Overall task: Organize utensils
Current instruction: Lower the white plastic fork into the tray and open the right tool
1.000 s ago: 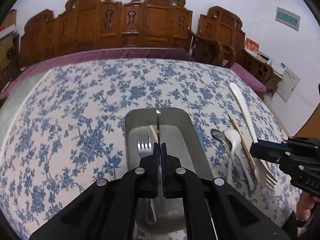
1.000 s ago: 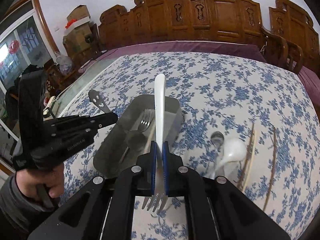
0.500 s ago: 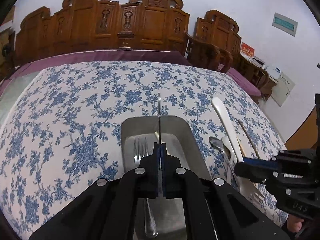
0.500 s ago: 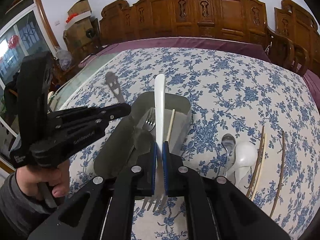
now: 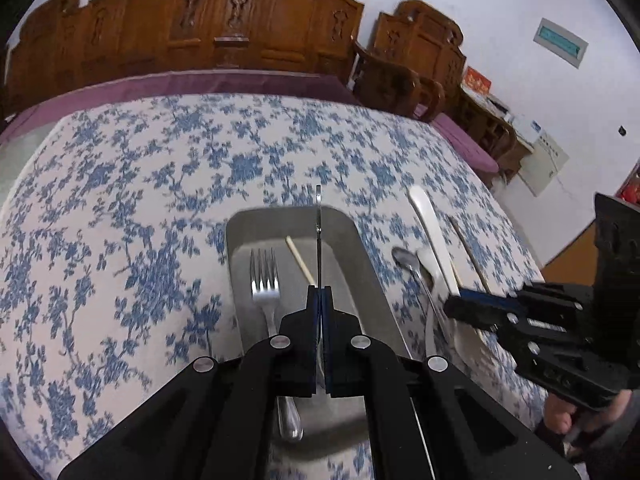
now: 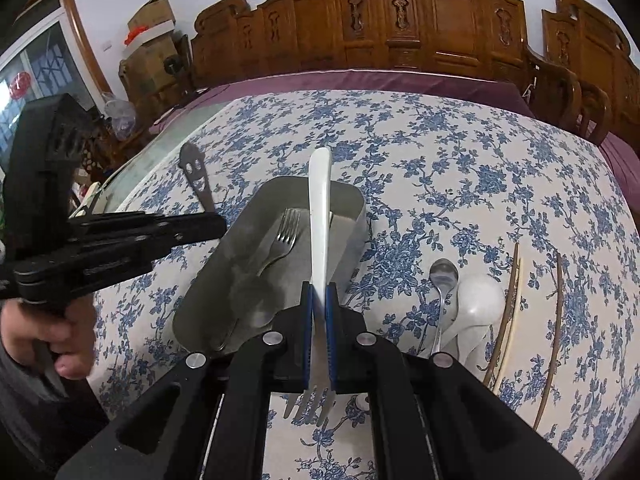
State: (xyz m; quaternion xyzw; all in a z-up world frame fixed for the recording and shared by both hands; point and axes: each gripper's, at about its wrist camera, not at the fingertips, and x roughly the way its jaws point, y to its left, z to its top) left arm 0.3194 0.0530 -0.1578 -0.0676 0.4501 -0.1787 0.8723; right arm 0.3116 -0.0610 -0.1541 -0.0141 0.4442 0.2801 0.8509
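Two hand-held grippers are in your hands above a big worktop (image 6: 460, 168) with a blue flower cloth. Carved wooden chairs (image 6: 400, 20) stand along its far side. A metal tray (image 5: 344, 240) sits in the middle of the cloth. Your left hand-held gripper (image 5: 319, 304) is above the tray, pinching a flat metal utensil (image 6: 196, 178) with holes in its end, seen edge-on from the left wrist. Your right hand-held gripper (image 6: 319, 300) is pinching a white-handled fork (image 6: 319, 216), tines pointing back at you, handle pointing out over the tray. A steel fork (image 5: 266, 292) and one pale chopstick (image 5: 300, 260) lie inside the tray. To the right of the tray, on the cloth, lie a white spoon (image 6: 478, 300) and a steel spoon (image 6: 442, 280) side by side, then more chopsticks (image 6: 554, 320).
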